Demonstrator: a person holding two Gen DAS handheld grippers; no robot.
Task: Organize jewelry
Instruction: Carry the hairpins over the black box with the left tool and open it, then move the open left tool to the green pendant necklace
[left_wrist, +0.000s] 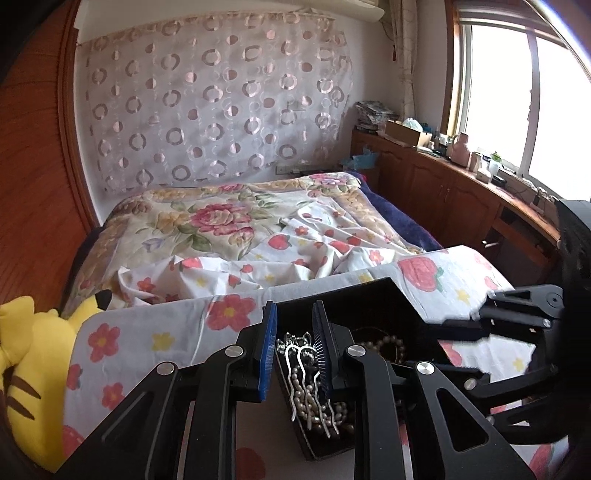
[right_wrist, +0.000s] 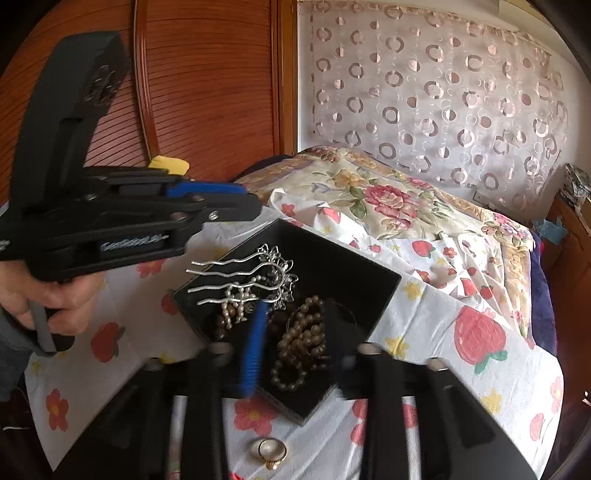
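Observation:
A black jewelry box (right_wrist: 369, 280) sits on a flowered cloth. It holds silver hairpins (right_wrist: 240, 273), pearl strands and a brown bead bracelet (right_wrist: 299, 343). A gold ring (right_wrist: 271, 452) lies on the cloth in front of the box. My right gripper (right_wrist: 297, 310) is blurred and hangs over the box, open, with the bracelet lying below between its fingers. In the left wrist view, my left gripper (left_wrist: 294, 314) hovers above the hairpins (left_wrist: 303, 373) and the box (left_wrist: 388, 291), with a narrow gap between its blue pads and nothing held. The right gripper (left_wrist: 476, 317) reaches in from the right.
A person's hand (right_wrist: 44, 295) holds the left gripper (right_wrist: 251, 205). A yellow plush toy (left_wrist: 33, 369) lies left of the cloth. Behind are the bed's floral quilt (left_wrist: 221, 218), a wooden cabinet (left_wrist: 443, 184) under the window and a wooden wardrobe door (right_wrist: 203, 92).

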